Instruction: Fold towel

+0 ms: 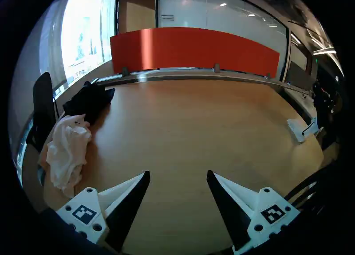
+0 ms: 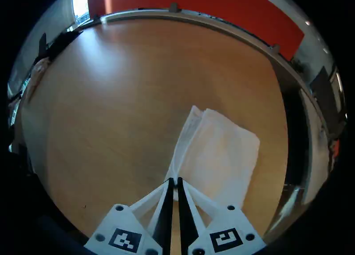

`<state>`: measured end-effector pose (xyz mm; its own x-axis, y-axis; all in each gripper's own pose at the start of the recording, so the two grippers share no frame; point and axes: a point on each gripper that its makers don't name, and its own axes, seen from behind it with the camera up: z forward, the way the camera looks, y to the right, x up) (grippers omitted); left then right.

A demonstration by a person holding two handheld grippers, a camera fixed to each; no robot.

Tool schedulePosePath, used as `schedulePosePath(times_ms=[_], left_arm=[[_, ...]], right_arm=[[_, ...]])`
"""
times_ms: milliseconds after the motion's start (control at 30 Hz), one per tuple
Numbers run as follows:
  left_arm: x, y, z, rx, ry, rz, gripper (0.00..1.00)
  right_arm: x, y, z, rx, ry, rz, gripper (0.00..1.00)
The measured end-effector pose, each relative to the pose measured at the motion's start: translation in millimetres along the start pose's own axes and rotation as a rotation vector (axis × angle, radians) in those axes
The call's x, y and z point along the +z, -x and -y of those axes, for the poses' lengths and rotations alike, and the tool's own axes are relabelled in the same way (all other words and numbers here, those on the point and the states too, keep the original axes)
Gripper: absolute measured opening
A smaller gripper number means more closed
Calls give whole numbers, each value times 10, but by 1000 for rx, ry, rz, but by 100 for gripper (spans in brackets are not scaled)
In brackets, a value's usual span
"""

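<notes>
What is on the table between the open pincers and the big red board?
Nothing. In the left gripper view, bare wooden table stretches from the open left gripper to the red partition.

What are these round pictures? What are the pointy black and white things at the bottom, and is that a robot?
No robot here: a person holds a tool in each hand, a hand-held gripper with two fingers, like big tongs. A small camera rides on each one and looks along its fingers, so the pictures come out round. In the left gripper view, the left hand-held gripper is open over a wooden table, holding nothing. At the left of that picture lie a crumpled white cloth and a dark cloth; a red panel stands behind. In the right gripper view, the right hand-held gripper is pinched shut on the near edge of a folded white towel lying on the table.
</notes>
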<state>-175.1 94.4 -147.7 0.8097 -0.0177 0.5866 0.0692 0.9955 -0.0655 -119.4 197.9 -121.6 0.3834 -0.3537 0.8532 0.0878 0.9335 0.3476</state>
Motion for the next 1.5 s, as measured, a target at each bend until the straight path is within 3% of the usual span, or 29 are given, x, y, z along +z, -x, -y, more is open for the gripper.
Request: schedulePosePath(times_ms=[300, 400, 533, 633, 800, 1033, 1500], left_arm=[[12, -11, -7, 4, -2, 3, 95], [19, -17, -10, 5, -1, 3, 95], [26, -17, -7, 5, -2, 3, 95], [29, -20, -8, 4, -2, 3, 95], [30, -31, -18, 3, -2, 2, 95], [27, -35, -20, 1, -2, 1, 95], [32, -46, 4, 2, -6, 1, 95]], right_arm=[[36, 83, 22, 4, -20, 13, 19], [40, 109, 57, -4, -33, 18, 31], [29, 128, 105, -9, -51, 16, 60], [7, 117, 113, -2, -55, 5, 67], [-43, 58, 15, 34, -30, -20, 92], [-103, 0, -139, 98, -6, -41, 100], [-208, -27, -467, 161, 34, -45, 100]])
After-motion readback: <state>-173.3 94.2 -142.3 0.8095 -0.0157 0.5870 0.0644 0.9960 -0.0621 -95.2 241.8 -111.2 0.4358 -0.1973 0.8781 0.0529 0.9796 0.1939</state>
